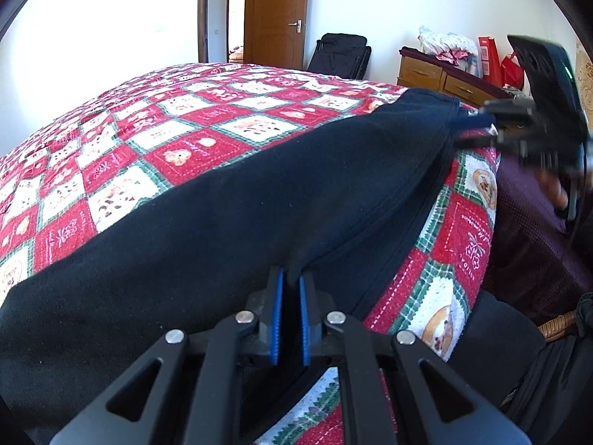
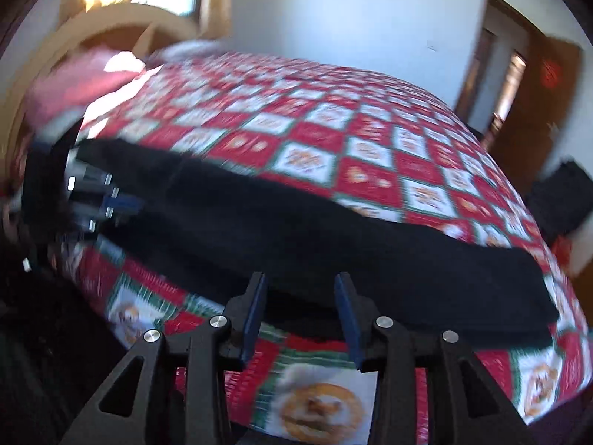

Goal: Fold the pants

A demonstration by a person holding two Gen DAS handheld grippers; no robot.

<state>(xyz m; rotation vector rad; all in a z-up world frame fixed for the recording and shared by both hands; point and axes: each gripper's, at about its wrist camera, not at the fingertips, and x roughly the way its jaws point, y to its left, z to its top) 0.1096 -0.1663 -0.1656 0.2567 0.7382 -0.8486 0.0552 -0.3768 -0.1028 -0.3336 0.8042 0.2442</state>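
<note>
My left tool [image 1: 291, 278] pinching black pants [image 1: 229, 200] on quilted bed [image 1: 178, 118], right tool [image 2: 301, 289] spread, empty, near the pants' edge.

Bed's covered with a red, white and green patchwork quilt [image 1: 192, 118], and black pants [image 1: 222, 204] lie stretched long along its near edge, flat on top.

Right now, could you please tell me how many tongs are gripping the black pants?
1. The left tongs are shut on the black fabric pants at their near edge. The right tongs stand open at the pants' edge, gripping nothing.
</note>
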